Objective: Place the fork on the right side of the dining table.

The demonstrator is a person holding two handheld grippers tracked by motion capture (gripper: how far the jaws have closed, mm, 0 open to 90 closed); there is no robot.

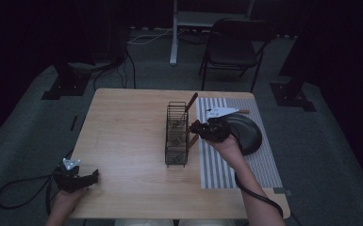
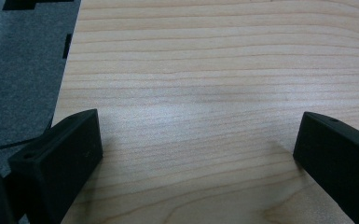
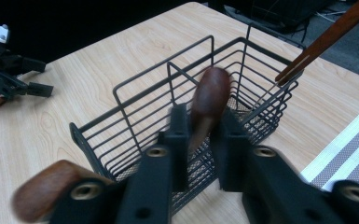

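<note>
Two grippers on the go here. The right gripper [image 3: 200,154] is clenched around a wooden handle [image 3: 208,105]: dark reddish-brown, smooth, rounded at the tip, a bit blurred in the right gripper view. The handle sticks up and away between the jaws, and what's on its lower end is hidden behind them. A second rounded brown wooden end [image 3: 46,189] shows low down at that gripper's left side, right by the jaw base; can't tell whether it's part of the same thing.

Just ahead of the right gripper is a black wire basket [image 3: 177,88], long and narrow with a divider and a fine mesh floor. The held handle sits over its near end. At the basket's far end another utensil [image 3: 328,32] leans out with a slim brown handle and thin metal shaft.

From the high view, the right gripper [image 1: 206,129] sits beside the basket [image 1: 177,134], over the edge of a striped placemat [image 1: 238,165], with a dark plate [image 1: 247,132] just behind the hand.

The left gripper [image 1: 78,179] is well away at the near corner of the wooden table [image 1: 127,136], resting on it. Its jaws are spread wide with only bare wood [image 2: 196,93] between them.
</note>
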